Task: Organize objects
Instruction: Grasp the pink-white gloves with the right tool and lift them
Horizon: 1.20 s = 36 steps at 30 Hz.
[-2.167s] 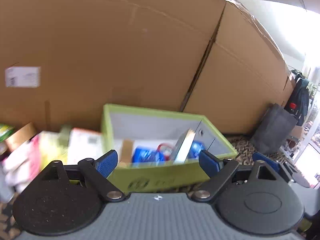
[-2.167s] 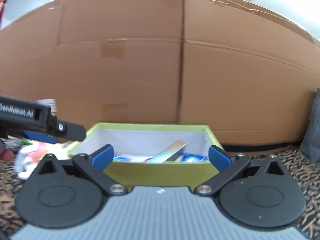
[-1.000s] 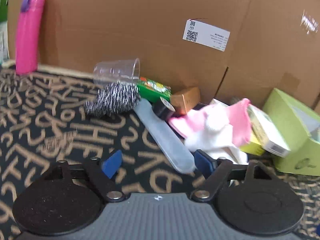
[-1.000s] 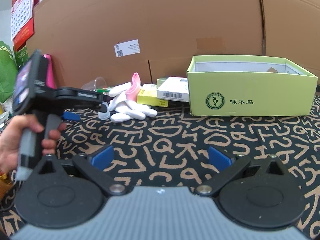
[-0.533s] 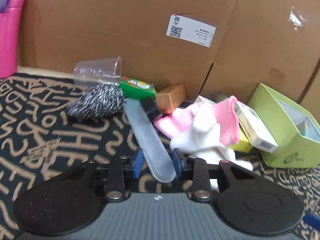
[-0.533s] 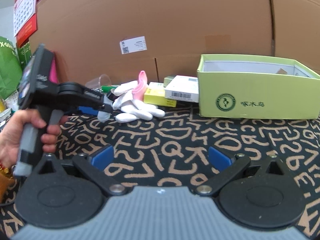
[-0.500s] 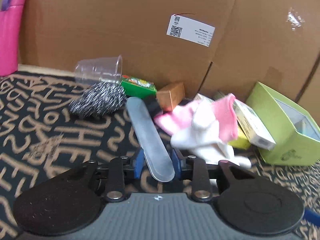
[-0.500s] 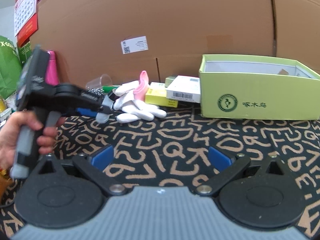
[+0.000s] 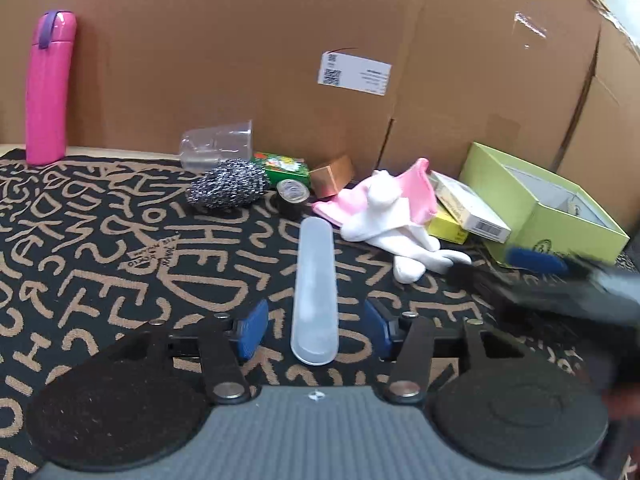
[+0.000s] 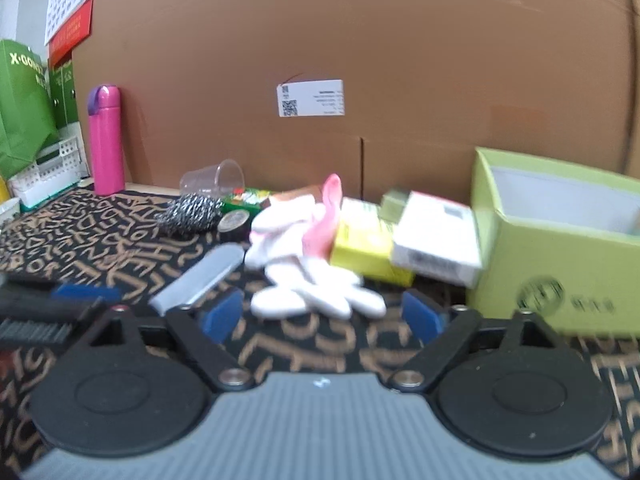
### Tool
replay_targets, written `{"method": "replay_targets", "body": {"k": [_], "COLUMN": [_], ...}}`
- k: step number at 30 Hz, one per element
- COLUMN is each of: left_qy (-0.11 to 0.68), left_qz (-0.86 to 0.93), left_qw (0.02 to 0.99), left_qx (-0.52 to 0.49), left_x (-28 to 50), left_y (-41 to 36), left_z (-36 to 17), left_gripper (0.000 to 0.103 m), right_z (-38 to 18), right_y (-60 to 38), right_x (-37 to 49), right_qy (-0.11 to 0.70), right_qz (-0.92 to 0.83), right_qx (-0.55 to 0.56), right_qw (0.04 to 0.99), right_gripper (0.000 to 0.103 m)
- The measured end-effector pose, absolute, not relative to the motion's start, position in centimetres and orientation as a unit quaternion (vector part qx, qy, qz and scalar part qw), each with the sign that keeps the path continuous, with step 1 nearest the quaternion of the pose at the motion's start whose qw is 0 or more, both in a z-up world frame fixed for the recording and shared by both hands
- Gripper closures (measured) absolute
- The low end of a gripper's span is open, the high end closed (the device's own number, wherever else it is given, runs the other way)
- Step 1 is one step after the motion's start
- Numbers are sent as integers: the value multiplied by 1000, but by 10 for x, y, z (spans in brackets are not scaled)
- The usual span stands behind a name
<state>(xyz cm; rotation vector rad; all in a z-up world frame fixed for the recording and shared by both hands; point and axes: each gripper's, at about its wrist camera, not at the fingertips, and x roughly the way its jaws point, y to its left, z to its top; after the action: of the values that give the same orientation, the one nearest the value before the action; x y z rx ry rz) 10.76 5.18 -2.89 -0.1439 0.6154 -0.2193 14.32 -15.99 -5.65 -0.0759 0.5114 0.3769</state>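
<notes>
A frosted plastic case (image 9: 314, 284) lies flat on the patterned mat, its near end between the open jaws of my left gripper (image 9: 316, 326), which do not touch it. It also shows in the right wrist view (image 10: 200, 276). My right gripper (image 10: 320, 316) is open and empty, close in front of the white and pink gloves (image 10: 304, 256), which also show in the left wrist view (image 9: 396, 216). The open green box (image 10: 560, 248) stands at the right. The right gripper shows blurred at the right of the left wrist view (image 9: 560, 280).
Behind the case lie a steel scourer (image 9: 228, 188), a clear cup (image 9: 218, 148), a green packet (image 9: 286, 172) and a small brown box (image 9: 332, 176). Yellow and white boxes (image 10: 404, 248) lean by the green box. A pink bottle (image 9: 48, 88) stands far left. Cardboard walls close the back.
My left gripper was shut on the case half a second ago; now its jaws are open and the case lies farther out on the mat. My right gripper has moved in close to the gloves.
</notes>
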Motion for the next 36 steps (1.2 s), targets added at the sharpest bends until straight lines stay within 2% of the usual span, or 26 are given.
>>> {"method": "replay_targets", "body": {"k": [4,7,9,10,11,15,24,27,30,31,32,33,36], "left_qy": [315,320,322,322,322,321,323,324,325,326,327,328,328], "left_qz": [-108,-107,-107,-107,-107,-108,-110,-109,-108,-109,-110,-113,-114], "left_qw": [939,936,935,935,935,936,935,935,935,935,934,934,935], "left_qx": [-86,-101,-106,-107,-106,-101,-94,-91,-87,-87,-87,-86,-75], "left_x": [108,108,110,111,112,113,107,105,102,102,101,100,97], "left_y": [57,63,63,63,62,59,57,56,53,52,51,50,46], "left_z": [-34,-37,-36,-36,-36,-37,-37,-37,-36,-36,-36,-35,-36], "left_gripper": [47,47,46,46,46,45,44,44,44,44,44,44,44], "right_z": [-63,-66,-66,-67,-67,-56,-13,-15,-36,-44,-51,-54,-53], "right_y": [-140,-132,-129,-129,-129,-137,-193,-217,-230,-234,-240,-245,-250], "right_x": [176,190,195,197,196,173,87,53,41,40,39,36,22], "right_qy": [261,253,248,249,248,208,147,158,224,239,251,259,242], "right_qz": [191,178,172,177,184,206,217,198,139,114,96,87,96], "right_qx": [-43,-23,-20,-20,-15,-11,28,23,-38,-49,-49,-41,-20], "right_qw": [945,951,953,952,951,956,965,967,964,963,962,961,965], "right_gripper": [37,41,59,83,91,94,94,94,93,90,80,74,59]}}
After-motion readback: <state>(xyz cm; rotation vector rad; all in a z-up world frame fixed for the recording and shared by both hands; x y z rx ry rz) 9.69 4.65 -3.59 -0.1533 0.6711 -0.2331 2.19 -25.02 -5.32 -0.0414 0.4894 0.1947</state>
